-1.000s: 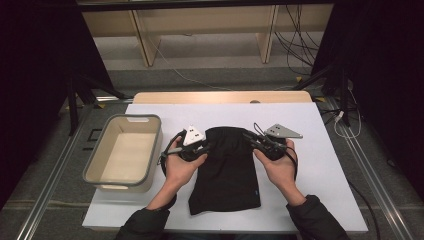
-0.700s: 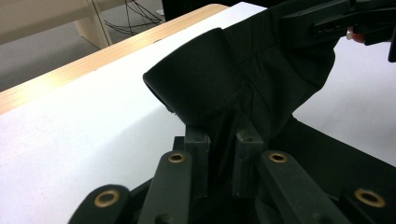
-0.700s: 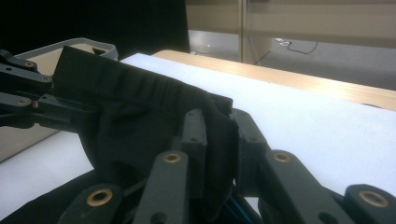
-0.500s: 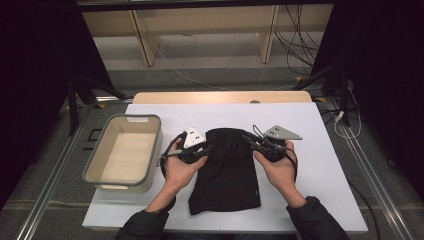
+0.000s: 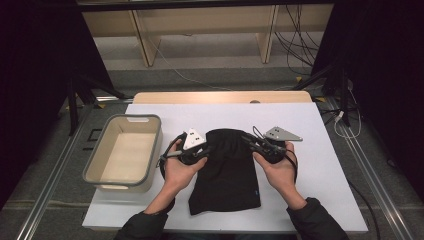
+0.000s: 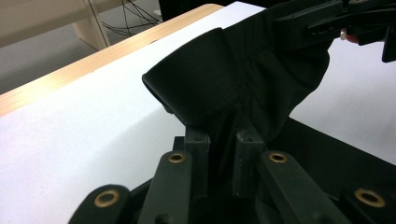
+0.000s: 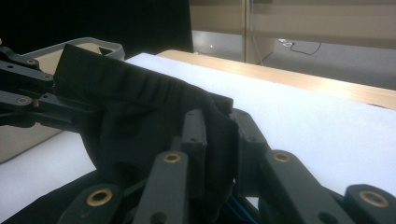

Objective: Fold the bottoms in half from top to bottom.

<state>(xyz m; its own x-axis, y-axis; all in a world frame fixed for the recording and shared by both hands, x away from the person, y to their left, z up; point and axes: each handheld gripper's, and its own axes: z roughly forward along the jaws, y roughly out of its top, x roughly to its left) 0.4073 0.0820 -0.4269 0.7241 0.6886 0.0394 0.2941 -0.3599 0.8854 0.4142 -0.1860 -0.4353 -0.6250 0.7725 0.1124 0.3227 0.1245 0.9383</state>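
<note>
While the left gripper [image 6: 223,140] has its two jaws pinched onto a fold of the black cloth [image 5: 227,170], the right gripper [image 7: 219,135] is clamped the same way on the opposite edge of that cloth. In the left gripper view, the fabric bunches up between the jaws and rises into a rounded fold just beyond them. In the right gripper view, the cloth wraps over the jaw tips and stretches away toward the other gripper at the left of that view.

From above, the left gripper [image 5: 202,150] and right gripper [image 5: 248,140] each hold a top corner of the cloth, whose upper end is lifted a little between them. The rest lies flat on the white table [image 5: 320,165], reaching toward the person. A grey bin [image 5: 125,152] stands on the table just beyond the left hand [image 5: 177,167], apart from the cloth.
</note>
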